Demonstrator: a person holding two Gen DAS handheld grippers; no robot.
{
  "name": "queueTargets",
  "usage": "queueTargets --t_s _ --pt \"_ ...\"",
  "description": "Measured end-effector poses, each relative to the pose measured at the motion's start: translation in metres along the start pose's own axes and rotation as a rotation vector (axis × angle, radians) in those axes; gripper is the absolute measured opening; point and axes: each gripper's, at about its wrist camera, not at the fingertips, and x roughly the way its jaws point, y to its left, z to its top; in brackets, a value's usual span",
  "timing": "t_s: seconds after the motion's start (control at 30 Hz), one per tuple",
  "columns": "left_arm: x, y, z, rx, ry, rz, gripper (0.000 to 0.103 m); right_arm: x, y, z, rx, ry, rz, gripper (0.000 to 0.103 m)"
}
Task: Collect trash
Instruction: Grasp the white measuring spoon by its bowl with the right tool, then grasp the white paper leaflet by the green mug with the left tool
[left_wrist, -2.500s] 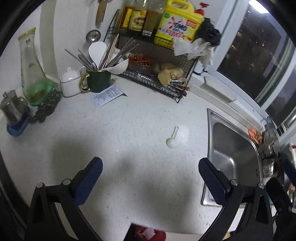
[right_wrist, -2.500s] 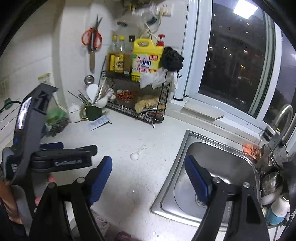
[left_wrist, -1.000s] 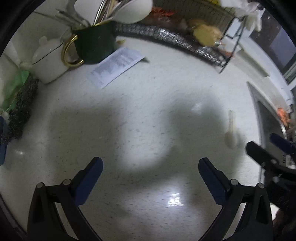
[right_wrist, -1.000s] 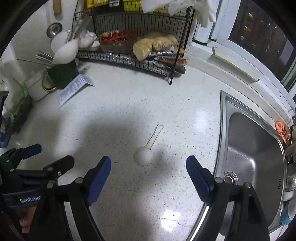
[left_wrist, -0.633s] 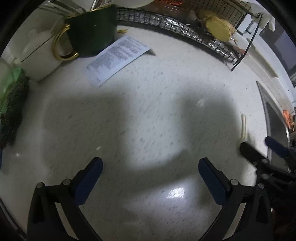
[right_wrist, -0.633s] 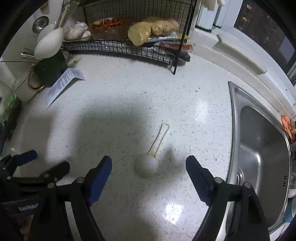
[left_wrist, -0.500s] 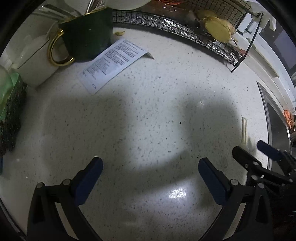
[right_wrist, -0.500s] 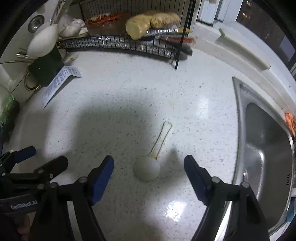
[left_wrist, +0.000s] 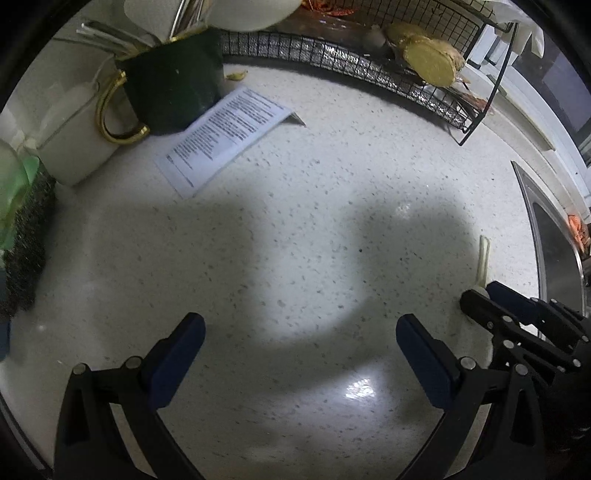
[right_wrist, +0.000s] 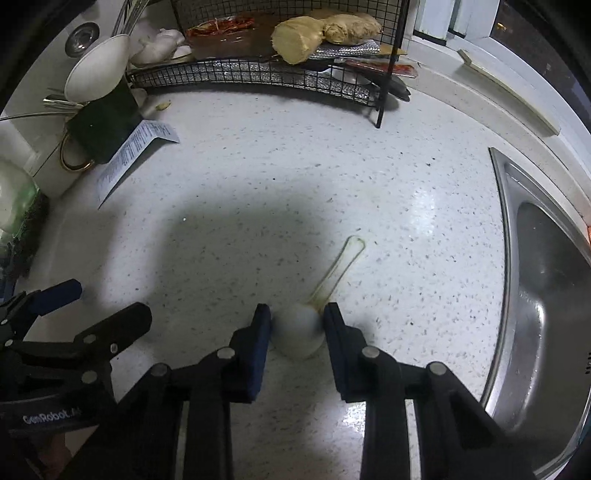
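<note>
Since 0.5 s ago both rigs have dropped closer to the countertop (left_wrist: 295, 229), and the right tongs have drawn in around the scoop.

Left wrist view: left gripper (left_wrist: 299, 354) spread wide over bare stone, holding nothing. Paper slip (left_wrist: 225, 136) lies against the green mug (left_wrist: 173, 81), likely the next piece of trash. Only the scoop's handle shows, by the right gripper (left_wrist: 480, 295).

Right wrist view: right gripper (right_wrist: 297, 328) clenched on the white plastic scoop (right_wrist: 299, 330), 2 pads touching its round bowl, handle pointing toward the sink (right_wrist: 517, 229). Looks light, stiff, smooth; a round bowl could squirt out. Gripping nearer the handle's root seems safer.
</note>
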Motion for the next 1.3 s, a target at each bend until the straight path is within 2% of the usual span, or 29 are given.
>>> queueTargets --t_s 0.07,0.3,0.43,0.6,0.73,0.87,0.9,0.97,1.07,1.2,1.3 --pt "-0.003 0.003 0.005 0.007 0.022 -0.012 0.103 -0.002 0.001 0.002 0.009 0.002 0.015 0.027" --pt "-0.009 0.016 0.035 0.012 -0.053 0.006 0.103 -0.017 0.014 0.031 0.011 -0.068 0.019 0.027" --pt "-0.007 0.027 0.052 0.006 -0.099 0.018 0.103 -0.012 0.022 0.050 0.008 -0.084 0.038 0.028" --pt "0.004 0.037 0.071 0.023 -0.140 0.082 0.103 0.000 0.029 0.067 0.013 -0.091 0.046 0.028" --pt "0.013 0.040 0.082 0.046 -0.155 0.101 0.102 0.010 0.035 0.072 0.022 -0.083 0.052 0.028" --pt "0.020 0.043 0.092 0.048 -0.154 0.105 0.099 0.022 0.039 0.079 0.025 -0.089 0.066 0.028" --pt "0.021 0.044 0.094 0.021 -0.223 0.165 0.099 0.024 0.040 0.080 0.025 -0.089 0.067 0.028" --pt "0.022 0.045 0.094 0.029 -0.231 0.177 0.096 0.026 0.041 0.081 0.027 -0.087 0.074 0.028" --pt "0.023 0.050 0.099 0.026 -0.233 0.170 0.089 0.030 0.043 0.083 0.026 -0.086 0.088 0.028" --pt "0.023 0.057 0.102 -0.004 -0.241 0.186 0.086 0.037 0.050 0.089 0.016 -0.087 0.101 0.028" --pt "0.020 0.062 0.108 -0.009 -0.247 0.180 0.080 0.040 0.055 0.091 0.009 -0.089 0.110 0.028"
